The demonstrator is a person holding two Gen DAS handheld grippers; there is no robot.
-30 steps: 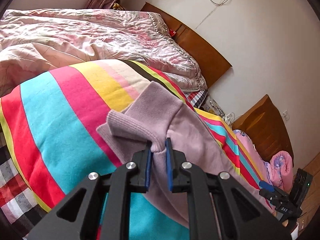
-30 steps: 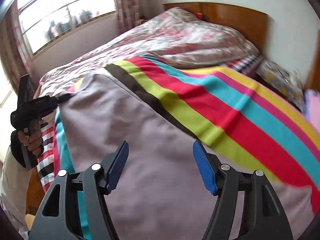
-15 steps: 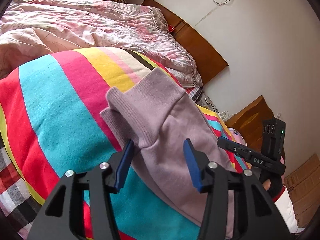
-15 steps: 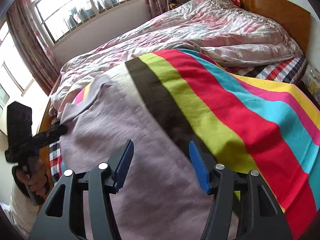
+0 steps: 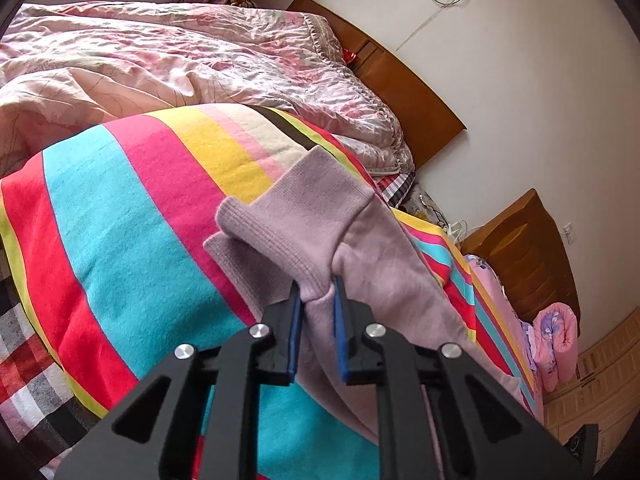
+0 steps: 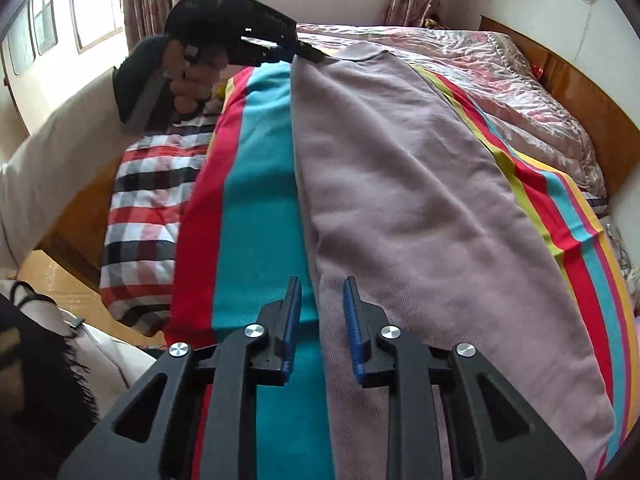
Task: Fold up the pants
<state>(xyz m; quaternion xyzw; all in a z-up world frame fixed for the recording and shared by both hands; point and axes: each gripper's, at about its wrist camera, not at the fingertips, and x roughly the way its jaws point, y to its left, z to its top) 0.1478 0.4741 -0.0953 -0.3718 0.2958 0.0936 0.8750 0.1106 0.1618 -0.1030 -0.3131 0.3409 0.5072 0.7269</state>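
The bed [image 6: 568, 92] carries a striped blanket [image 6: 256, 184], and the pants [image 6: 400, 184] lie stretched along it, folded lengthwise leg over leg. A second ago both tools stood open over the cloth; now each has come in on an end. The left hand-held gripper [image 5: 316, 292] is pinching the cuff [image 5: 296, 232], closing on it. The right hand-held gripper [image 6: 320, 300] is closing with the pants' near edge between its jaws. With both ends caught, I'd guess the next move brings one end over to the other.
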